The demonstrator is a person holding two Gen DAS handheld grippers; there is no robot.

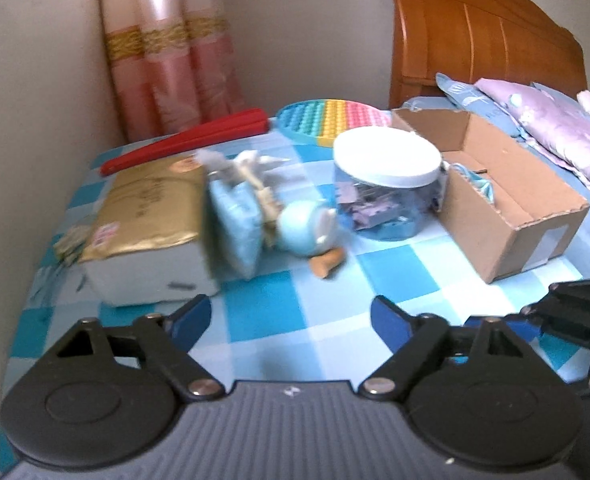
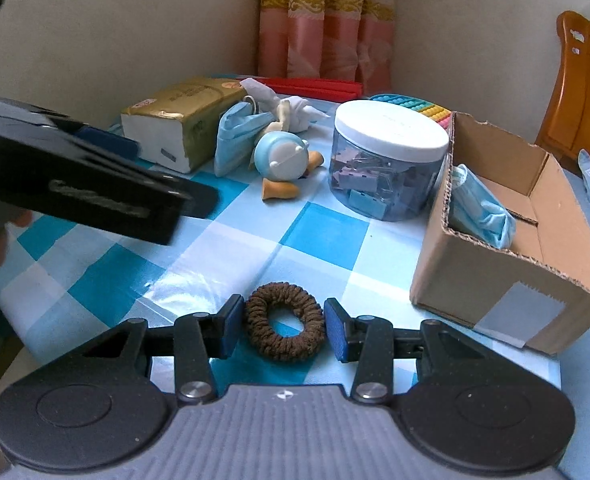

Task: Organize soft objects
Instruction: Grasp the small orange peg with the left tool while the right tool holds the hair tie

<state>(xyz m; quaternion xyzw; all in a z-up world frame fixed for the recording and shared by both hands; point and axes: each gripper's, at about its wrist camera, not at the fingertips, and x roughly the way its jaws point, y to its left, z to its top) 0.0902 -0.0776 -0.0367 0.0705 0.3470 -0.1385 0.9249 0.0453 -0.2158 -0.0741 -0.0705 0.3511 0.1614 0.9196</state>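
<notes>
A brown hair scrunchie lies on the blue checked tablecloth between the open jaws of my right gripper; the pads stand just beside it, not pressing it. A blue face mask lies inside the cardboard box. Another blue mask leans against the gold tissue pack, also in the left wrist view. A white cloth bundle lies behind it. My left gripper is open and empty above the cloth in front of the tissue pack.
A clear jar of binder clips with a white lid stands mid-table. A blue duck toy lies beside the mask. A red folded fan and a rainbow pop-it lie at the back. A bed with pillows is at the right.
</notes>
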